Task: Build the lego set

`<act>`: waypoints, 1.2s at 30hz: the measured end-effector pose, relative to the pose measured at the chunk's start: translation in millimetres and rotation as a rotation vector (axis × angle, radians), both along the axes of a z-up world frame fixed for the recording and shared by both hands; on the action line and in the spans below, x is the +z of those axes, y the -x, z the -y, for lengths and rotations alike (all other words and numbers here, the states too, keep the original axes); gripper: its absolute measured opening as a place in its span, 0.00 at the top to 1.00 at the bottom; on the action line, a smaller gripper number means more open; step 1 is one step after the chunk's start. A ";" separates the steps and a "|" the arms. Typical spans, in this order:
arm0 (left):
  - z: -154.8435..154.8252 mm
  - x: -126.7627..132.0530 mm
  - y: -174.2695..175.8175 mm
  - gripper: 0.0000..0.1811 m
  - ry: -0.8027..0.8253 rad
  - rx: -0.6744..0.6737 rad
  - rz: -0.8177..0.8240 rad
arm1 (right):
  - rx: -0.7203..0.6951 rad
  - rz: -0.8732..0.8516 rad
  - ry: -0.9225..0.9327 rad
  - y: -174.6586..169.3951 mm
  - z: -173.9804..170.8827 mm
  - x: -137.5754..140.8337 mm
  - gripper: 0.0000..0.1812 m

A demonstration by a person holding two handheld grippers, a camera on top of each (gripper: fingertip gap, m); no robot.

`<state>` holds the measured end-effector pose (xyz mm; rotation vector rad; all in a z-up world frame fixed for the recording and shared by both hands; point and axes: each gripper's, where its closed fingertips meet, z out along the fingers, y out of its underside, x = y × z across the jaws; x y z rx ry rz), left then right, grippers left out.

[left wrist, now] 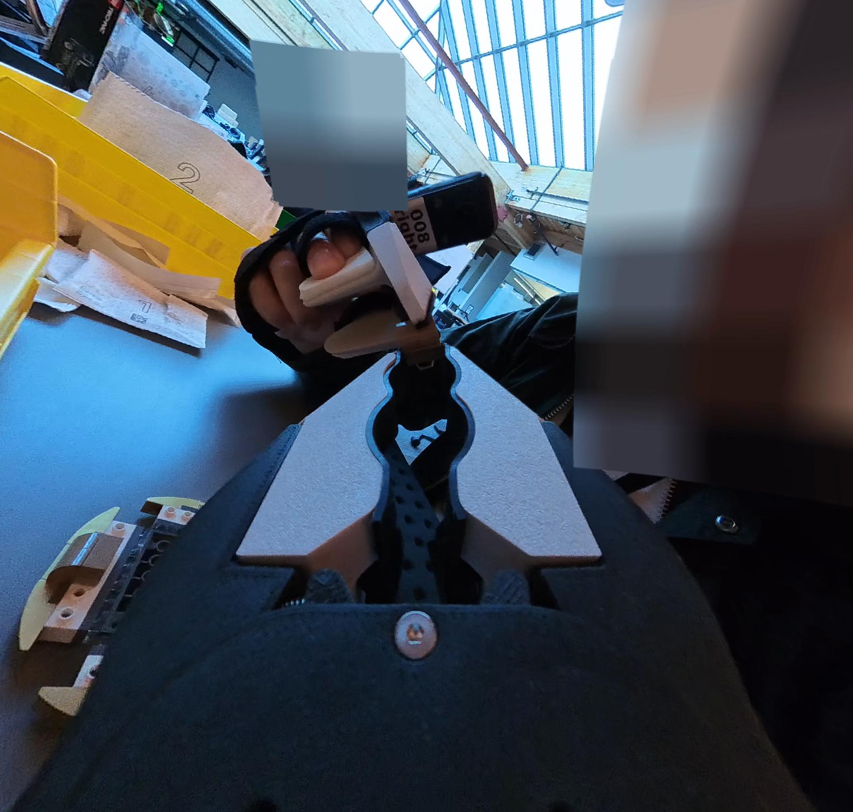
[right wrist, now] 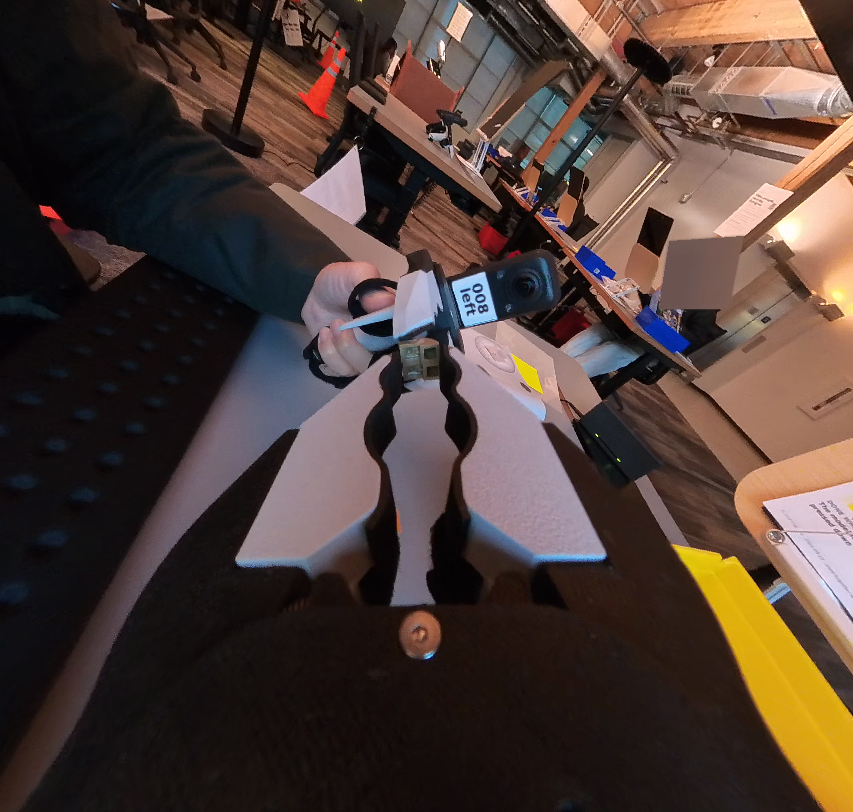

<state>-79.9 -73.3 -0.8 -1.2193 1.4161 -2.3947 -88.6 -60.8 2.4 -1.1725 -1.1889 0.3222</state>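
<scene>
Both grippers are raised and face each other tip to tip. In the left wrist view my left gripper (left wrist: 422, 358) is nearly shut, its tips against a small brown Lego piece (left wrist: 421, 349). The right gripper, in a gloved hand (left wrist: 286, 291), meets that piece from the far side. In the right wrist view my right gripper (right wrist: 419, 365) is shut on the same piece (right wrist: 417, 357), olive-tan with square holes. The left gripper's camera (right wrist: 507, 289) sits just behind it. A black strip with holes (left wrist: 408, 513) shows between the left fingers; I cannot tell if it is held.
A part-built tan, black and pale-yellow Lego model (left wrist: 87, 573) lies on the dark table (left wrist: 115, 420) at lower left. Yellow bins (left wrist: 120, 167) and numbered paper bags (left wrist: 184, 153) stand behind. Another yellow bin (right wrist: 761, 651), a black box (right wrist: 614, 448) and a black studded mat (right wrist: 92, 420) show in the right view. The grippers are tip to tip, or close to it.
</scene>
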 end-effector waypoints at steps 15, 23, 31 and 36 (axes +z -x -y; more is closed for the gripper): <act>13.5 10.7 8.0 0.92 0.083 -0.115 0.047 | 0.126 -0.110 0.074 8.5 16.6 12.8 0.92; -18.5 -52.0 -15.9 0.92 -0.080 0.102 -0.279 | -0.101 0.259 0.013 -10.9 -17.7 -48.4 0.92; -33.8 -67.5 -11.9 0.92 -0.141 0.163 -0.361 | -0.126 0.376 0.006 -25.0 -16.3 -54.3 0.92; -40.1 -44.3 -8.3 0.92 -0.071 0.161 -0.223 | -0.050 0.115 0.068 -31.8 -10.4 -20.0 0.92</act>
